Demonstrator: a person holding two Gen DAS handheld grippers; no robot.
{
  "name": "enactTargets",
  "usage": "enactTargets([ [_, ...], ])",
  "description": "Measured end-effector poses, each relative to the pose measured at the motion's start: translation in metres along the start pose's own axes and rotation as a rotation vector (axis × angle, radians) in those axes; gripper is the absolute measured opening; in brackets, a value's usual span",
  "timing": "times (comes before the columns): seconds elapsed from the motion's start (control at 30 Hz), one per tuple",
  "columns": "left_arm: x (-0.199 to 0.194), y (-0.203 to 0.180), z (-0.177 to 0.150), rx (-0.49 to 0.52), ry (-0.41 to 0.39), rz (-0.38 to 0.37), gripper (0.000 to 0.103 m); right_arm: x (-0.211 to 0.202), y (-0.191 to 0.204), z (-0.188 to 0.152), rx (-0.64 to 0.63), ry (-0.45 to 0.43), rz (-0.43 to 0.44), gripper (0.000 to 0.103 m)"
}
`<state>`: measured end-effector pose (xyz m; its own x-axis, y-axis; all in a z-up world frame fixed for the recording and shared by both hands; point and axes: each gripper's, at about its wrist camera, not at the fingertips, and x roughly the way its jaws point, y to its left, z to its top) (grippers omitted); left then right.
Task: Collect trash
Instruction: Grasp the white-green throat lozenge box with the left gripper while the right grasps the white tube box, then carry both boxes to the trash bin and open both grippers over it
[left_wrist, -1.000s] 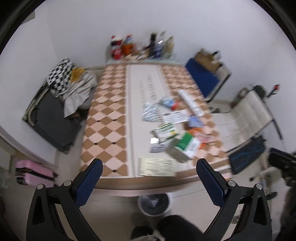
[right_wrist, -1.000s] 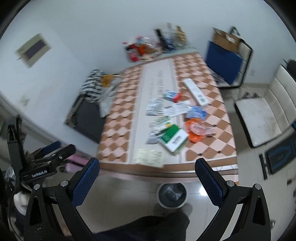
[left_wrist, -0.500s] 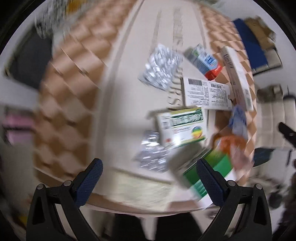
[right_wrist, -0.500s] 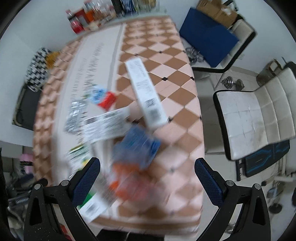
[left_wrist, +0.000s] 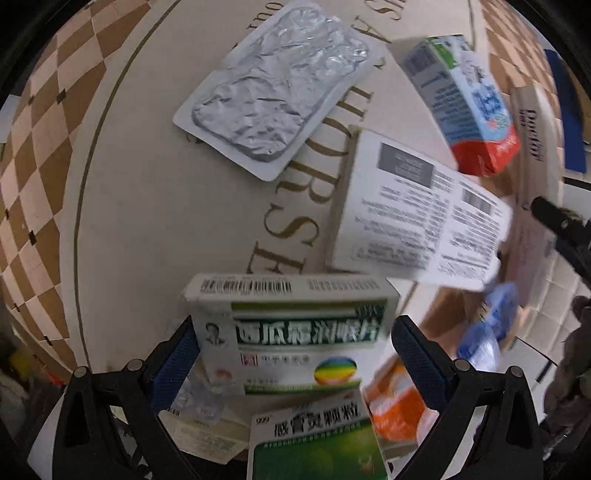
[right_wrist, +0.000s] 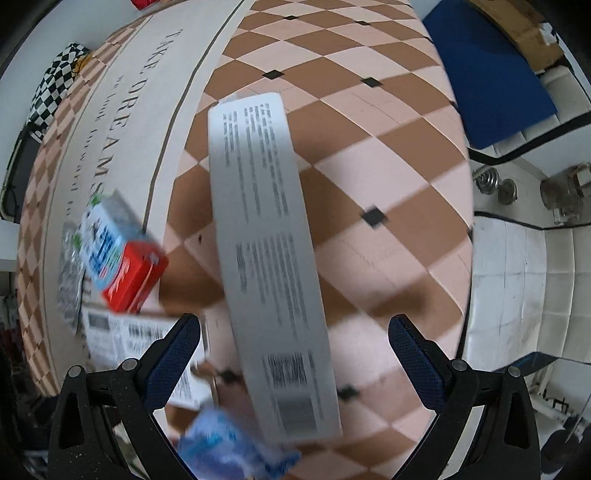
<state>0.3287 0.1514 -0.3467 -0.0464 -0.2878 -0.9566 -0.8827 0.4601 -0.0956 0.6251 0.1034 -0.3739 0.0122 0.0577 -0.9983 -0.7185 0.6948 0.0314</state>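
Trash lies on a checkered table (left_wrist: 44, 155). In the left wrist view my left gripper (left_wrist: 295, 358) is open, its jaws on either side of a white and green medicine box (left_wrist: 295, 332). A green box (left_wrist: 317, 443), a foil blister pack (left_wrist: 280, 85), a white leaflet box (left_wrist: 417, 221) and a blue and red carton (left_wrist: 465, 99) lie around it. In the right wrist view my right gripper (right_wrist: 295, 354) is open over a long white box (right_wrist: 269, 258), with a blue wrapper (right_wrist: 229, 446) beneath it.
An orange wrapper (left_wrist: 399, 406) and blue wrapper (left_wrist: 487, 332) lie at the table's right edge. The right gripper's tip (left_wrist: 561, 225) shows at the far right. Beside the table stand a white chair (right_wrist: 524, 288) and a blue panel (right_wrist: 487, 81). A checkered cloth (right_wrist: 55, 85) lies far left.
Both grippers have dropped from high above the floor down close to the table. The left now straddles the white and green box; the right hangs over the long white box.
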Motion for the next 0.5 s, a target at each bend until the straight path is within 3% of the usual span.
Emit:
enactTargets([
  [0.03,-0.004,-0.001,-0.001,-0.008,-0.008,0.013,0.1,0.002,0.001,0.005,-0.004,-0.005,-0.004,0.096],
  [0.07,-0.007,-0.001,-0.003,-0.013,-0.015,0.021,0.096,0.004,0.003,0.008,-0.012,-0.011,-0.008,0.077],
  [0.13,-0.014,-0.005,-0.003,-0.015,-0.024,0.027,0.096,0.009,0.007,0.014,-0.031,-0.004,-0.025,0.051],
  [0.27,-0.033,-0.012,-0.012,0.003,-0.07,0.068,0.096,0.011,0.008,0.018,-0.034,-0.005,-0.037,0.051],
  [0.33,-0.034,-0.019,-0.002,0.008,-0.1,0.079,0.096,0.007,0.007,0.02,-0.028,-0.014,-0.03,0.05],
  [0.5,-0.099,-0.025,-0.008,0.031,-0.23,0.126,0.096,-0.023,0.005,0.013,-0.005,-0.069,-0.007,0.049],
])
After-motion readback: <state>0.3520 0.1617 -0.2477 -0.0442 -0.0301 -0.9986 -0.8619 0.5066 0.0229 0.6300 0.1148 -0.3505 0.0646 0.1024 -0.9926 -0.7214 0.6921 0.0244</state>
